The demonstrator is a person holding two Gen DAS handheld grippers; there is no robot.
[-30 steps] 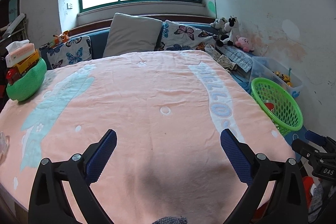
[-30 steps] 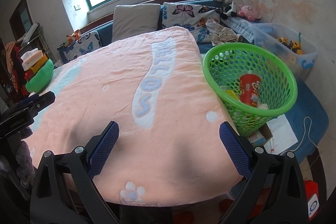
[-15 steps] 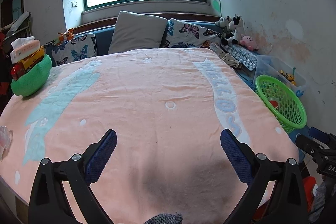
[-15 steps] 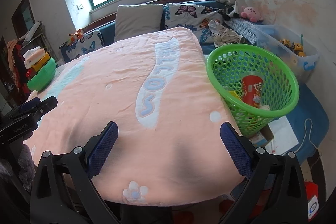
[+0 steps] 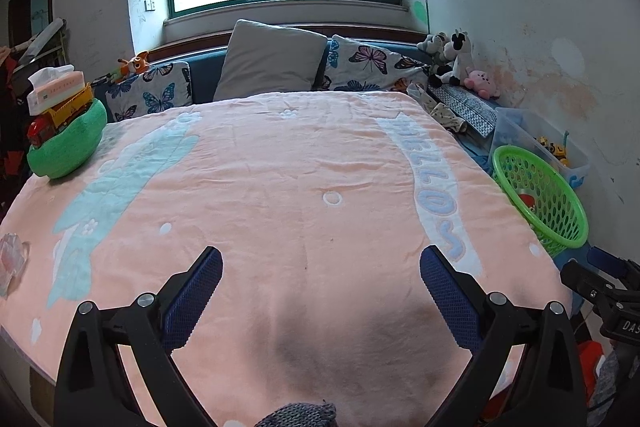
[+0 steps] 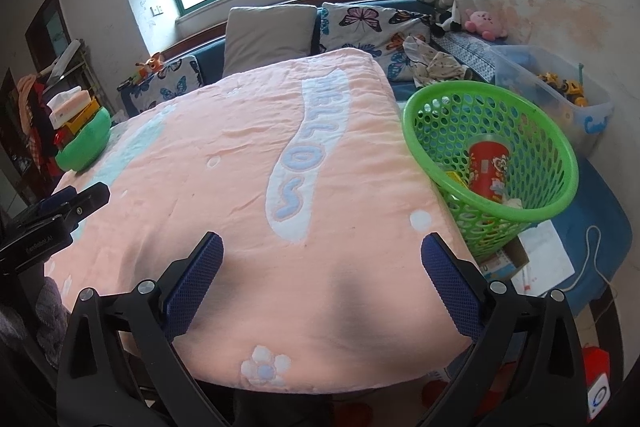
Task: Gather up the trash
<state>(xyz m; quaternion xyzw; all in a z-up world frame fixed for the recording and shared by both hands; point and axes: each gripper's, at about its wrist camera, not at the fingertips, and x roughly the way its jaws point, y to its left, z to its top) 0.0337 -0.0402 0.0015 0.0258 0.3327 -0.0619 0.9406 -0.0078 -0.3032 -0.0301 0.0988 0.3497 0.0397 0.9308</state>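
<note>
A green mesh basket (image 6: 552,195) stands at the right side of the pink blanket (image 6: 248,163); a red cup (image 6: 486,167) and scraps lie inside it. The same basket (image 5: 560,215) shows at the right of the left wrist view. A crumpled clear wrapper (image 5: 12,259) lies on the blanket's left edge. My left gripper (image 5: 320,287) hangs open over the near part of the blanket (image 5: 280,187), nothing between its fingers. My right gripper (image 6: 322,285) is open too, near the blanket's front right corner, left of the basket.
A green bowl-shaped cushion (image 5: 68,147) holding a toy truck and tissue box sits at the blanket's far left. Pillows (image 5: 272,61) line the back under the window. Plush toys (image 6: 452,3) and a clear toy bin (image 6: 552,95) stand along the right wall. Papers and a cable (image 6: 592,255) lie on the floor.
Both grippers have drawn back and risen a little, so more of the blanket shows. Their jaws stay open and nothing was picked up.
</note>
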